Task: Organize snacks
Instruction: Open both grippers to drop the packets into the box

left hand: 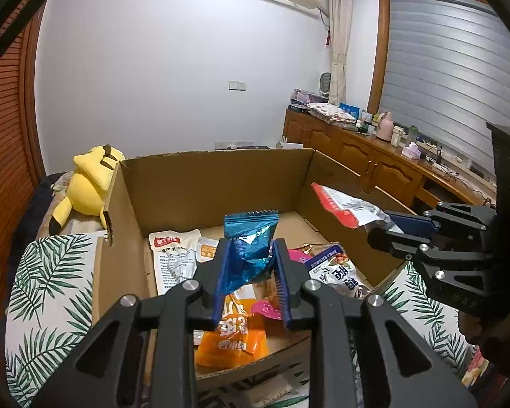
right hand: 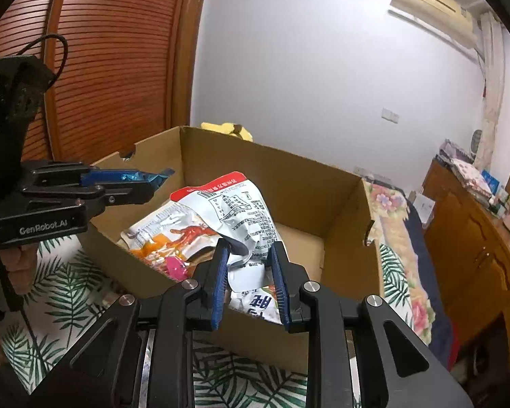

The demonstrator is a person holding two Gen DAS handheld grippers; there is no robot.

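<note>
My left gripper (left hand: 251, 258) is shut on a shiny blue snack packet (left hand: 250, 238) and holds it above the open cardboard box (left hand: 217, 176). It also shows from the side in the right wrist view (right hand: 142, 183). My right gripper (right hand: 248, 255) is shut on a white packet with a red top edge (right hand: 234, 210) and holds it over the box's right side; it also shows in the left wrist view (left hand: 346, 207). Inside the box lie an orange packet (left hand: 234, 336), a white packet (left hand: 173, 255), a blue-and-white packet (left hand: 336, 268) and a pink wrapper (left hand: 267, 309).
The box (right hand: 282, 170) rests on a leaf-print cloth (left hand: 51, 289). A yellow plush toy (left hand: 88, 183) lies behind the box at left. A wooden cabinet (left hand: 374, 159) with clutter runs along the right wall. A slatted wooden door (right hand: 112, 61) stands at left.
</note>
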